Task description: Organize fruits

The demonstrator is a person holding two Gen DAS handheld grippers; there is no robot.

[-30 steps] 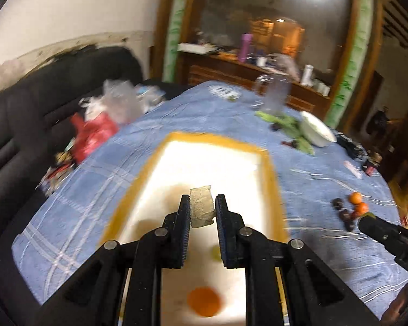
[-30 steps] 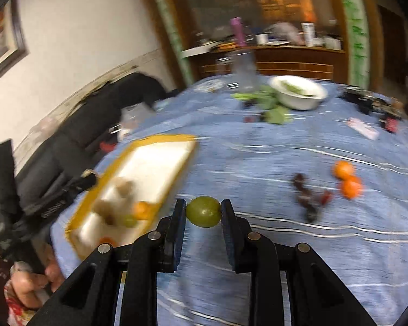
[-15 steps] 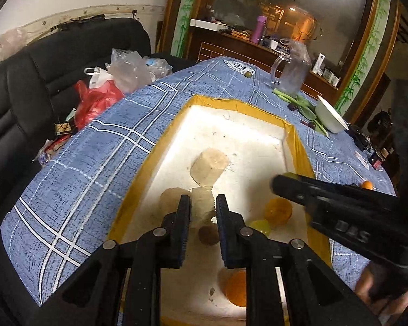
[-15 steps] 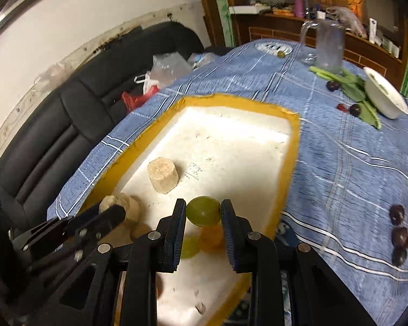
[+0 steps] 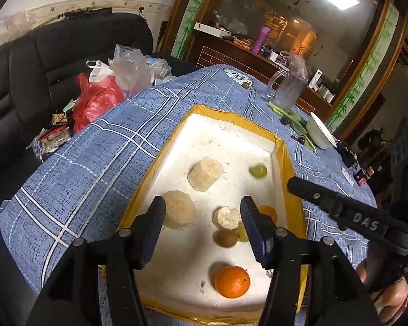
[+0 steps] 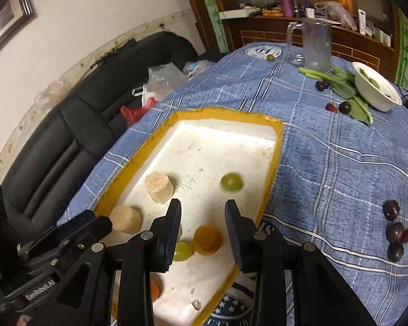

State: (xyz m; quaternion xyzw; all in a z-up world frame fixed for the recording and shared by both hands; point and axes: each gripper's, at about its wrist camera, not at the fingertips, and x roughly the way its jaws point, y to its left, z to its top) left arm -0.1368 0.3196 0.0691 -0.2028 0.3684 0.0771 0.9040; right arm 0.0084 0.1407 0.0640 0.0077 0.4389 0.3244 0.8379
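A white foam tray with a yellow taped rim (image 5: pixel 281 146) (image 6: pixel 277 127) lies on the blue checked tablecloth. In it lie three beige fruit chunks (image 5: pixel 205 173) (image 5: pixel 178 212) (image 5: pixel 227 217), an orange (image 5: pixel 232 281), a smaller orange (image 6: pixel 207 238), a brown fruit (image 5: pixel 226 237) and two green grapes (image 6: pixel 231 181) (image 6: pixel 182 250). My left gripper (image 5: pixel 204 214) is open and empty above the tray's near part. My right gripper (image 6: pixel 203 217) is open and empty above the tray, just behind the far green grape.
Dark plums and small oranges (image 6: pixel 399 222) lie on the cloth at the right. A white bowl (image 6: pixel 375 87), greens, a glass jug (image 6: pixel 314 44) and a stray grape (image 6: pixel 270 58) stand at the far end. A black sofa with plastic bags (image 5: pixel 100 95) lies left.
Both grippers have opened. The left one let go of a beige chunk, which now lies in the tray. The right one let go of a green grape, now further back in the tray.
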